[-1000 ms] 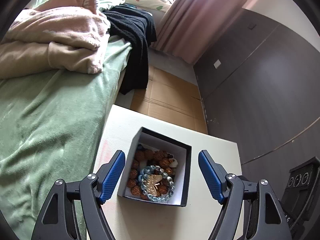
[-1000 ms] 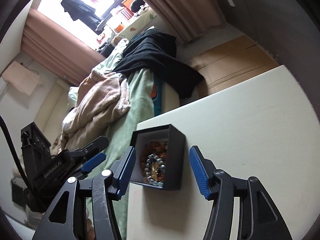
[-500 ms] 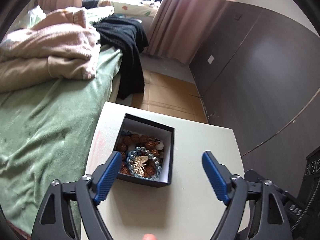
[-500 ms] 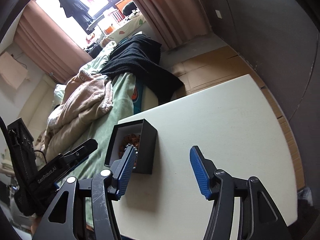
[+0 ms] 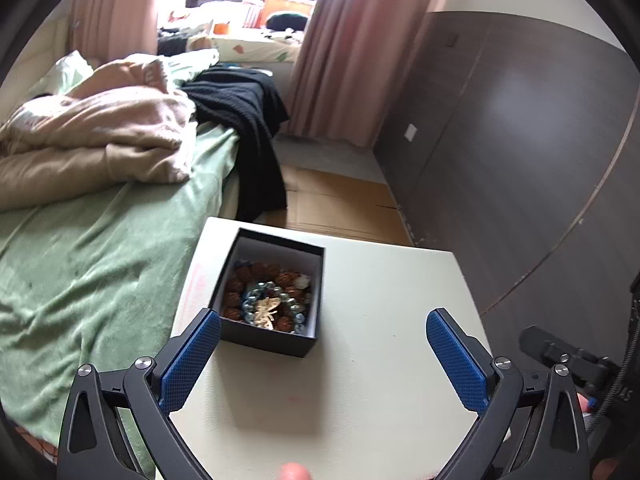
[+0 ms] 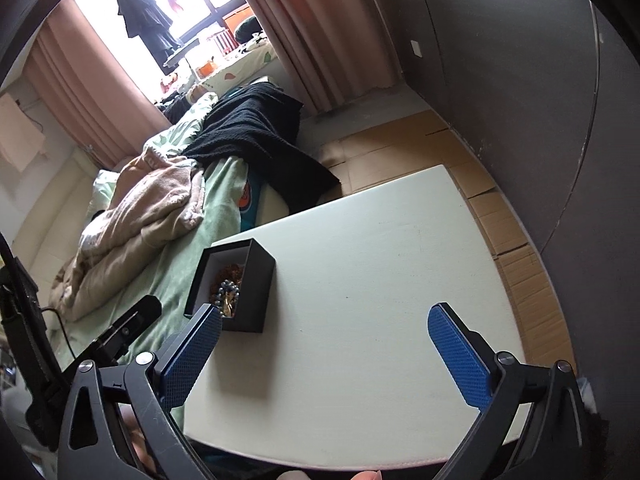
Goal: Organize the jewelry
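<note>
A black open box (image 5: 308, 336) with white inner walls stands on the white table (image 5: 380, 360), near its left edge. Inside lie brown bead bracelets (image 5: 276, 274), a blue bead bracelet (image 5: 256, 295) and a gold butterfly piece (image 5: 267, 311). My left gripper (image 5: 323, 350) is open and empty, held above the table behind the box. The box also shows in the right wrist view (image 6: 256, 292), with the beads (image 6: 226, 290) partly hidden by its wall. My right gripper (image 6: 325, 346) is open and empty, to the right of the box.
A bed with a green sheet (image 5: 80, 272), beige blankets (image 5: 92, 140) and a black garment (image 5: 244, 108) borders the table's left side. Cardboard covers the floor (image 5: 340, 204) beyond the table. A dark wall (image 5: 520, 140) runs along the right. The left gripper's body (image 6: 120, 332) shows at the right wrist view's lower left.
Both grippers have pulled back and up from the box, which now looks smaller and off to the left. Both stay open and empty. The box has not moved.
</note>
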